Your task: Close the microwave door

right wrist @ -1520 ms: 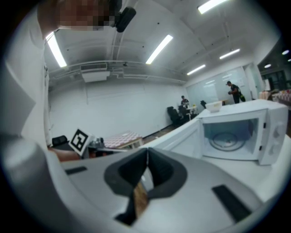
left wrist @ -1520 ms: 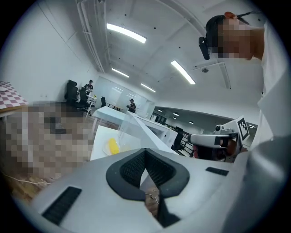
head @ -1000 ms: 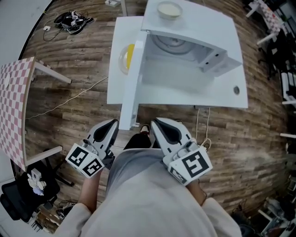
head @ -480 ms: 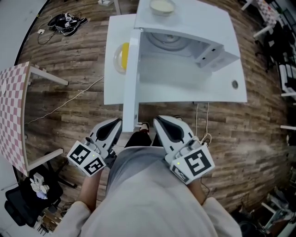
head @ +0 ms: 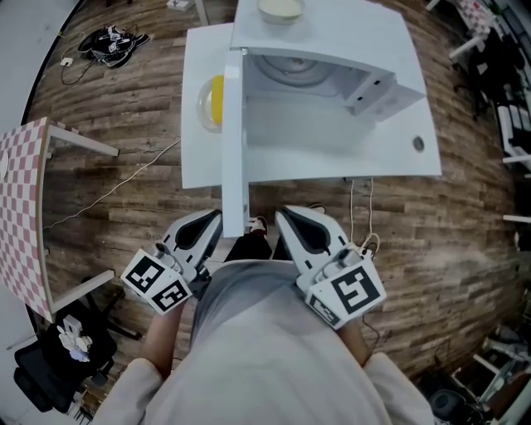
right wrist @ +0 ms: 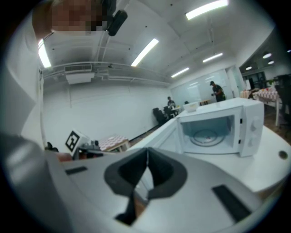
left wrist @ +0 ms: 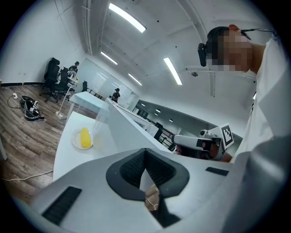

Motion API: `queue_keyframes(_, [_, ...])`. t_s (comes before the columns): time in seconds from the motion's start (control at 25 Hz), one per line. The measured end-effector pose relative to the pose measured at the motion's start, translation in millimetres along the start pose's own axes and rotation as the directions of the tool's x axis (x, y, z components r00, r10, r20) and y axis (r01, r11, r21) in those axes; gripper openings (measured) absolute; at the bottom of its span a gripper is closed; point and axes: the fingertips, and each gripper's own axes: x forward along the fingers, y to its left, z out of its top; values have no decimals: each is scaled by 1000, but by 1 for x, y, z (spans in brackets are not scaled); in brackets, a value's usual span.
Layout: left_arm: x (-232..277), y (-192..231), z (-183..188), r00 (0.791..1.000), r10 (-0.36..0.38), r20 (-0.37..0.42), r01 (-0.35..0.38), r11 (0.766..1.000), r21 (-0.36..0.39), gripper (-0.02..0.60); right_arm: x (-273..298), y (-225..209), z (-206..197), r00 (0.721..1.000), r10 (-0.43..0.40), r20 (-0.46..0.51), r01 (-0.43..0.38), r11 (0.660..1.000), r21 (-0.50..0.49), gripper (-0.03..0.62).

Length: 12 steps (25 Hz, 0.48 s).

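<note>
Nearer now, left gripper (head: 212, 219), right gripper (head: 282, 216), jaws together, empty, flat white microwave door (head: 234, 141) open

A microwave (head: 348, 37) stands on a table (head: 199, 162), its door (head: 234, 141) swung out toward the person. 1 bowl (head: 280, 8) sits on top, 1 plate (head: 209, 104) left of the door. Left gripper (head: 211, 219) and right gripper (head: 284, 216) flank the door's near end.

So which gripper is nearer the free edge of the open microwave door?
Left. The left gripper sits just left of the near edge of the microwave door; the right gripper lies farther off to its right.
</note>
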Motion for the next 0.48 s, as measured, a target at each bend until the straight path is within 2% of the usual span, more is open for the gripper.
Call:
queue_keyframes(0.16, [4, -3, -2, 1000, -5, -7, 5, 1000, -8, 12, -2, -2, -5, 1000, -4, -19, 4, 1000, -7, 23])
queue_keyframes(0.36, [11, -11, -3, 999, -25, -31, 26, 999, 39, 14, -4, -5, -8, 1000, -7, -25, 7, 1000, 1, 23])
queue_keyframes(0.48, [17, -16, -4, 998, -41, -37, 43, 998, 35, 14, -6, -7, -9, 1000, -12, -29, 12, 1000, 4, 23])
